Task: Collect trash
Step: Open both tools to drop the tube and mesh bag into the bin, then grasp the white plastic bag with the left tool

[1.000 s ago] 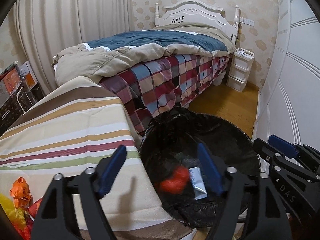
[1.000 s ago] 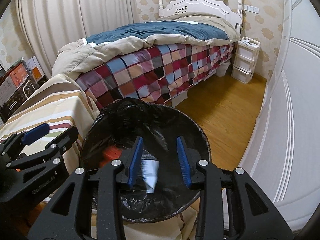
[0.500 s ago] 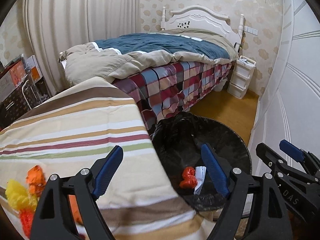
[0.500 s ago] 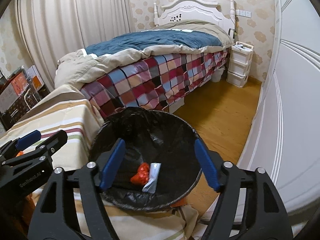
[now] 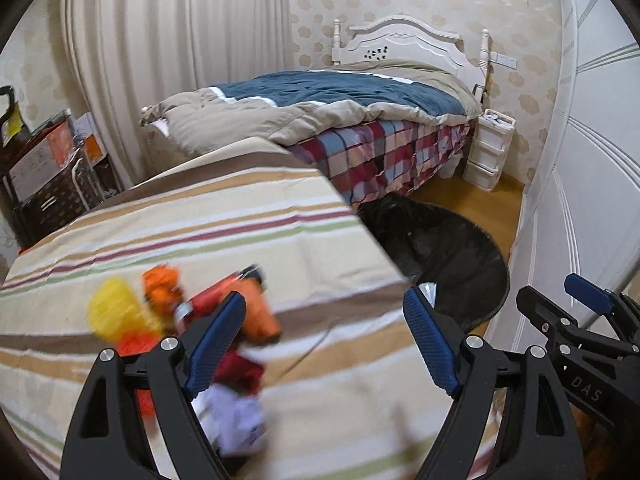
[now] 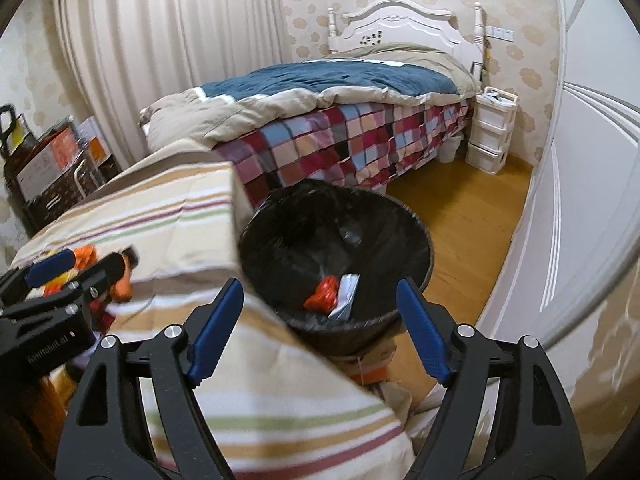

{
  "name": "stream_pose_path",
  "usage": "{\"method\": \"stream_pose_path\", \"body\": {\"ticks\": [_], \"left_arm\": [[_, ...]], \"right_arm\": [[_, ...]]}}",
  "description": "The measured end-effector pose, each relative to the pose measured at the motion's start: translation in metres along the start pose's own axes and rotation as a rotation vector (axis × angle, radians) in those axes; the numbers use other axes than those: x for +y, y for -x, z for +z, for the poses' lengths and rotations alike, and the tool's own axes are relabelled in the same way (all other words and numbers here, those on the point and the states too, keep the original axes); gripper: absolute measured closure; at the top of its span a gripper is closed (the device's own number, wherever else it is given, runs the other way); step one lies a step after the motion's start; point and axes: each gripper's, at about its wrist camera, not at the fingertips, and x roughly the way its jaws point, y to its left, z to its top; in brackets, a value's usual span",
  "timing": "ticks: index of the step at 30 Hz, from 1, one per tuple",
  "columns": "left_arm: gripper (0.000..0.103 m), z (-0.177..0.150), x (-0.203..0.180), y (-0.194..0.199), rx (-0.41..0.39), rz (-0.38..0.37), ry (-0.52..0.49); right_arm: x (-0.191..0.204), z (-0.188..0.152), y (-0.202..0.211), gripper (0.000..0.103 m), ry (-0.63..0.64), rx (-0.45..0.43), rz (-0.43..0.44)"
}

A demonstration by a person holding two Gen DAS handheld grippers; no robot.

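Closest in, the left gripper (image 5: 324,344) hangs over the striped cloth (image 5: 224,232), its blue-padded jaws spread wide with nothing between them. Just to the left of its left finger lies a blurred heap of wrappers (image 5: 180,320): yellow, orange and red pieces bunched together, with a dark red scrap and a white crumpled piece (image 5: 236,416) lower down, partly hidden behind that finger. None of it touches the pads.

The right gripper (image 6: 320,328) is beside it, over the near corner of the same cloth, and its jaws are opening; nothing sits between them either. Just beyond its fingertips, between the two fingers, stands the bin (image 6: 416,240), lined with a black bag. At the bottom of the bag rest a red wrapper (image 6: 322,298) and a silvery white packet (image 6: 346,296), touching each other. The bin stands on the wooden floor (image 6: 460,208), right against the edge of the cloth-covered surface.

Past the bin, farther ahead of both pairs of fingers, is a bed (image 6: 352,140) with a checked cover, a beige and blue quilt and a white headboard. A small white drawer unit (image 6: 490,132) stands at its far corner. Off to the left, by the pale curtain (image 5: 180,60), boxes are stacked on a dark rack (image 5: 48,176).
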Motion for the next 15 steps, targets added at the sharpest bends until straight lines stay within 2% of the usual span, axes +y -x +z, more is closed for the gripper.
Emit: {"method": "stream_pose_path", "body": {"ticks": [15], "left_arm": [[0.022,-0.061,0.064,0.043,0.03,0.092,0.057]], "right_arm": [[0.043,-0.047,0.031,0.026,0.085,0.039,0.074]]}}
